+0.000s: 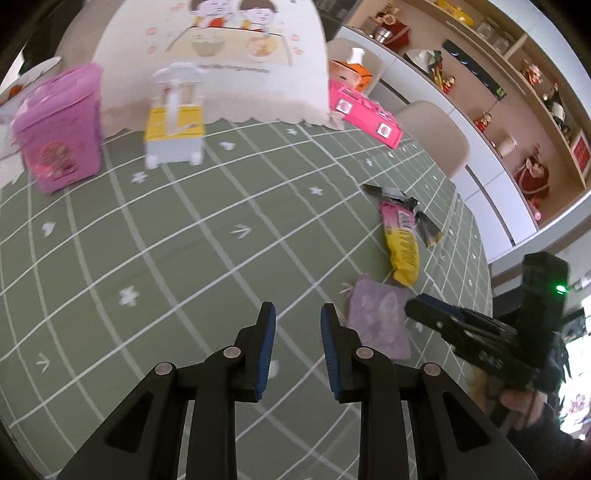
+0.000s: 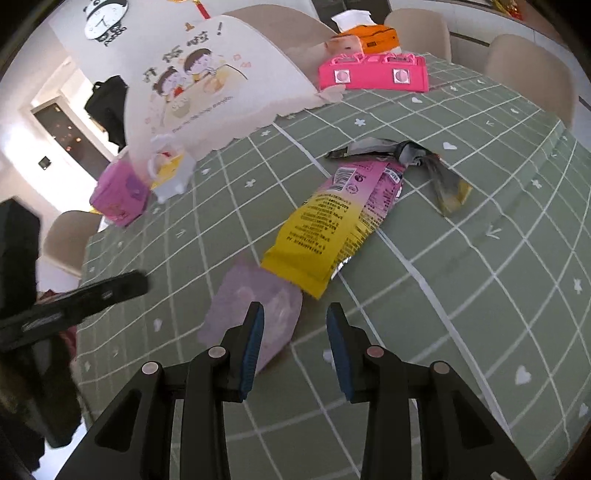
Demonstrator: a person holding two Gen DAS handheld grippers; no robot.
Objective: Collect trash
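Pink toy stove (image 2: 373,75) beyond wrappers (image 2: 332,225)

Table under a green grid tablecloth (image 2: 480,258) with beige chairs (image 2: 528,70) along the far edge, 1 to 2 o'clock. Open wooden shelving (image 1: 517,92) with jars and figurines at 2 o'clock in the left wrist view. Right wrist view: panda wall clock (image 2: 105,18) at 11 o'clock, bright doorway (image 2: 55,122) at 9 to 10 o'clock.
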